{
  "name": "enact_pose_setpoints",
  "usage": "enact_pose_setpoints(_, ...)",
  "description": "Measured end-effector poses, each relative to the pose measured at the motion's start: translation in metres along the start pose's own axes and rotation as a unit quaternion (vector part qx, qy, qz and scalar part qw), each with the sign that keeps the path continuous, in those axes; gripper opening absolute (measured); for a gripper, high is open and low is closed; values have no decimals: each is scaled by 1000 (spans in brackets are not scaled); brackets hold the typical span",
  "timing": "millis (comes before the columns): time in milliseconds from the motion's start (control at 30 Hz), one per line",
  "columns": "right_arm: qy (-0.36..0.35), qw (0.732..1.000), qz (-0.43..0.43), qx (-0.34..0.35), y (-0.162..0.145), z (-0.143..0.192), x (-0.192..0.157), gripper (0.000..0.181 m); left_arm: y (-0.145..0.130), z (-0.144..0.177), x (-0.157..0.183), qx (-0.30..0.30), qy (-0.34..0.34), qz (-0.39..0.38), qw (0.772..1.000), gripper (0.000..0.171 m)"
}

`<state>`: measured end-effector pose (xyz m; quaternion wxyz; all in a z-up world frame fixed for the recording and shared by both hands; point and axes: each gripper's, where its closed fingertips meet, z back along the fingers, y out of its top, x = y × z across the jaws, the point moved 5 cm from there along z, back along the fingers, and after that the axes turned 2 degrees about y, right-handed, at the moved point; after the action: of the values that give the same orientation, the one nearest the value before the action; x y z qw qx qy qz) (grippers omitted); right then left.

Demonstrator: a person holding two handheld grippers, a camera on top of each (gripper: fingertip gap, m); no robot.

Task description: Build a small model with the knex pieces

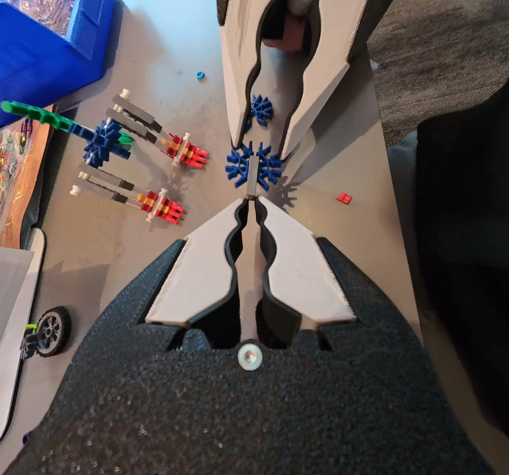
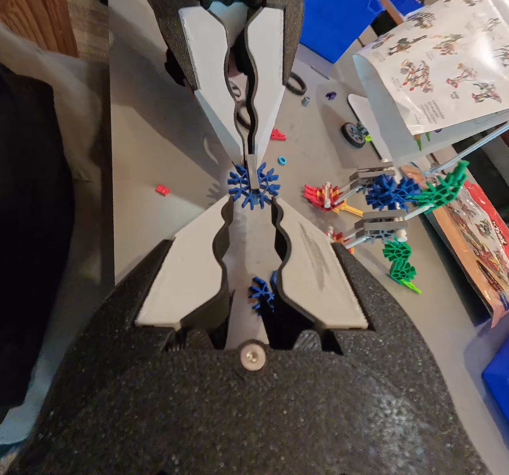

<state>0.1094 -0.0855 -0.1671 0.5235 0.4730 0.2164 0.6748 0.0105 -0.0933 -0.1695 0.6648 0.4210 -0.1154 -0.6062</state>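
Observation:
My left gripper is shut on the near end of a short grey rod. The rod sits between two blue snowflake connectors, which cast a shadow on the grey table. My right gripper is open, its tips flanking the near edge of the same blue connectors. It reaches in from the top of the left wrist view. The left gripper shows opposite in the right wrist view, holding the grey rod. A loose blue connector lies on the table between the right gripper's fingers.
A built toy model of grey, red, blue and green parts lies beside the grippers, also in the right wrist view. Around it are a blue bin, a cyan ring, a red piece, a wheel, an instruction sheet and a kit box. The grippers are tip to tip, or close to it.

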Motion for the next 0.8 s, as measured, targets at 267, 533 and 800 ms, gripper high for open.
enact_pose_setpoints(267, 15, 998, 28, -46, -9, -7, -7, 26, -7, -10, 9, -40, 14, -30, 999, 3)
enact_pose_setpoints(533, 23, 998, 36, -53, -9, -10, -8, 26, -10, -15, 11, -50, 21, -31, 998, 3)
enact_pose_setpoints(800, 30, 998, 33, -53, -9, -12, -7, 26, -9, -16, 10, -54, 23, -38, 998, 2)
